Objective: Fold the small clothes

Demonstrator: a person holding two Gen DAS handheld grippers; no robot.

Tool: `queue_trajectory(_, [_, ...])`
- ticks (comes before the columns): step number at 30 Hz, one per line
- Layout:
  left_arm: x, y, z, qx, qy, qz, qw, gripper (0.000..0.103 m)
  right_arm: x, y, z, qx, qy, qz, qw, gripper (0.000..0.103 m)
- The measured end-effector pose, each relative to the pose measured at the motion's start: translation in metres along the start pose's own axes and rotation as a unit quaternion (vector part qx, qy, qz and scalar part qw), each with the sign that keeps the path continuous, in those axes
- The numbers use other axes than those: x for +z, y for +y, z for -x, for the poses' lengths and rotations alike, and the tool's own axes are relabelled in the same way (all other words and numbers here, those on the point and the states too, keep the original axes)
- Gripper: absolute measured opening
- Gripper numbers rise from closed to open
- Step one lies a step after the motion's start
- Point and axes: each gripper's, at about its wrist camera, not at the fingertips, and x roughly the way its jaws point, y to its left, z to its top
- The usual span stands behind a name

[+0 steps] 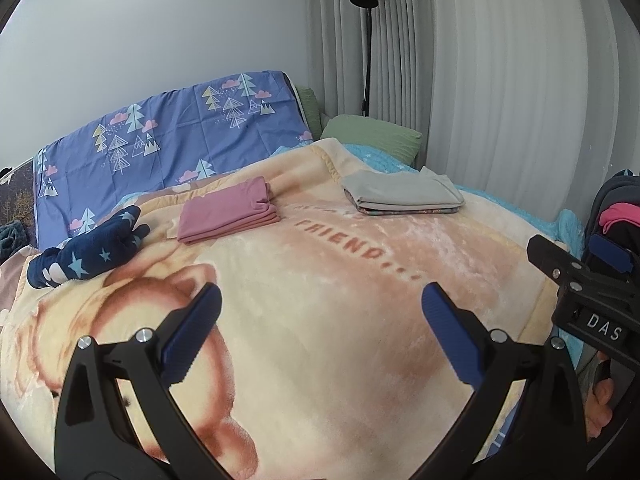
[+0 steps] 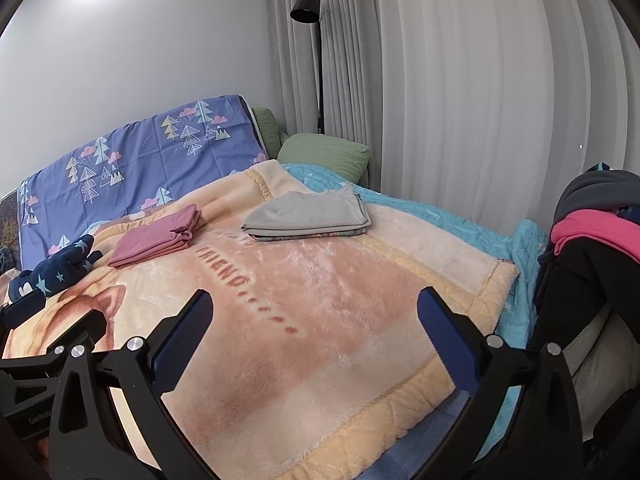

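Both my left tongs (image 1: 320,332) and right tongs (image 2: 314,334) gape wide, empty. The unfolded navy star garment (image 1: 86,250) lies crumpled at ten o'clock on the bed's blanket (image 1: 320,280); soft, light, floppy, so I'd pinch its edge.

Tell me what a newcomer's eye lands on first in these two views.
First the big peach blanket covering the bed, with red lettering across it. On its far part lie a folded pink garment to the left and a folded grey pile to the right, apart from each other. Both the left gripper and the right gripper hang open and empty above the blanket.
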Motion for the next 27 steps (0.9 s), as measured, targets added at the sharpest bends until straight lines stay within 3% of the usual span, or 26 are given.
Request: queue_trajectory(27, [-0.007,-0.012,-0.007,-0.011,0.009,-0.018,0.9997,0.101,-0.006,-0.007,-0.012,-0.004,0.015,-0.010,1.000,0.102])
